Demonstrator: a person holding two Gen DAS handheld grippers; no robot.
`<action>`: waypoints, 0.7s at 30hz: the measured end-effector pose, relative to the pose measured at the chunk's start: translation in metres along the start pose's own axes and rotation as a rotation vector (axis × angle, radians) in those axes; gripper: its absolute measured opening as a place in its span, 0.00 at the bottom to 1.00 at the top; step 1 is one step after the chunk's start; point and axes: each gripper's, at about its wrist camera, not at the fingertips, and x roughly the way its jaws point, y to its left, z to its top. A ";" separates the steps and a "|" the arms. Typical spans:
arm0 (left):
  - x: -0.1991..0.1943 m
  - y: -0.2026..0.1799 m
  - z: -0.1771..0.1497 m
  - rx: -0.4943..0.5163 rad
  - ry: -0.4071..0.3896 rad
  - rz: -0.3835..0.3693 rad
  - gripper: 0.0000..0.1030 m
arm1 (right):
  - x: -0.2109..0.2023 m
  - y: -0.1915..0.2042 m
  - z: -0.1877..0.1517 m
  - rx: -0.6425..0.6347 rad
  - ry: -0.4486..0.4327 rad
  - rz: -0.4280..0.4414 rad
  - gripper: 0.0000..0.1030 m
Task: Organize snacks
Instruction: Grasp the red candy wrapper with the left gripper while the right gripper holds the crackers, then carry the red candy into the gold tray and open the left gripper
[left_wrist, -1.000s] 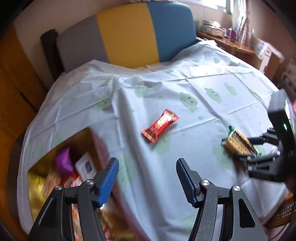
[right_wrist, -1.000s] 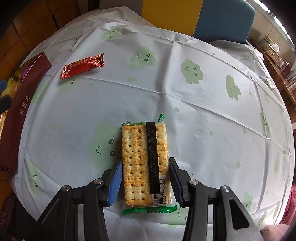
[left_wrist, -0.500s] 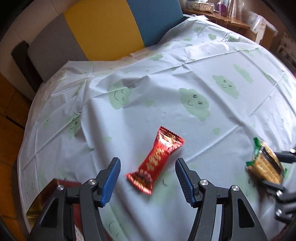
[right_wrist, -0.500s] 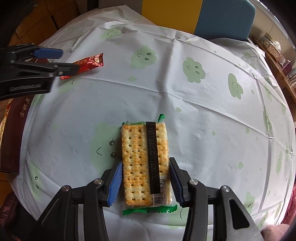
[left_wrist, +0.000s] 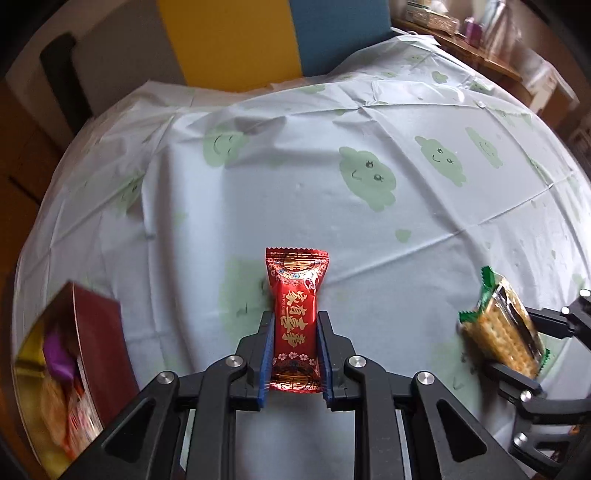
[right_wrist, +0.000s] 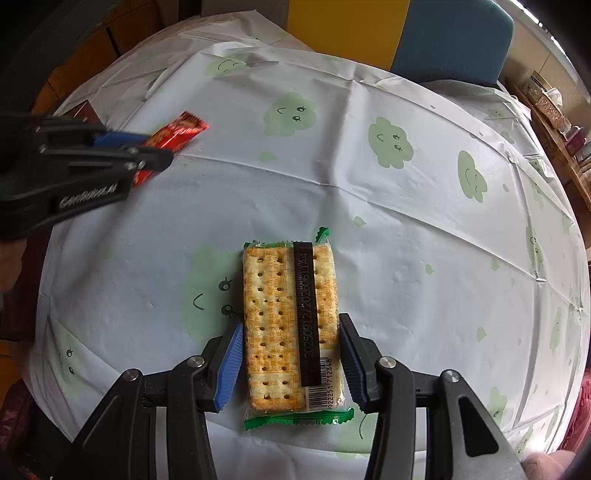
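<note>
Gripping red candy (left_wrist: 294, 321) between left fingers (left_wrist: 266, 354); cracker pack (right_wrist: 291, 328) between right fingers (right_wrist: 229, 363).

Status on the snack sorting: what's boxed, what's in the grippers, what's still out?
Done: the box at the left already holds several snacks. In hand: the left gripper is shut on the red candy; the right gripper is closed against the sides of the cracker pack. Left: both must go into the box; neither looks lifted off the tablecloth yet.
</note>
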 end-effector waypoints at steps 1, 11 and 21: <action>-0.005 -0.002 -0.007 -0.010 -0.007 0.004 0.21 | 0.000 0.000 0.000 0.000 0.000 0.001 0.48; -0.046 -0.027 -0.085 -0.079 -0.084 0.005 0.21 | 0.003 -0.007 -0.004 0.004 -0.009 0.021 0.48; -0.047 -0.040 -0.128 -0.091 -0.156 0.034 0.22 | 0.005 -0.006 -0.011 -0.006 -0.026 0.013 0.49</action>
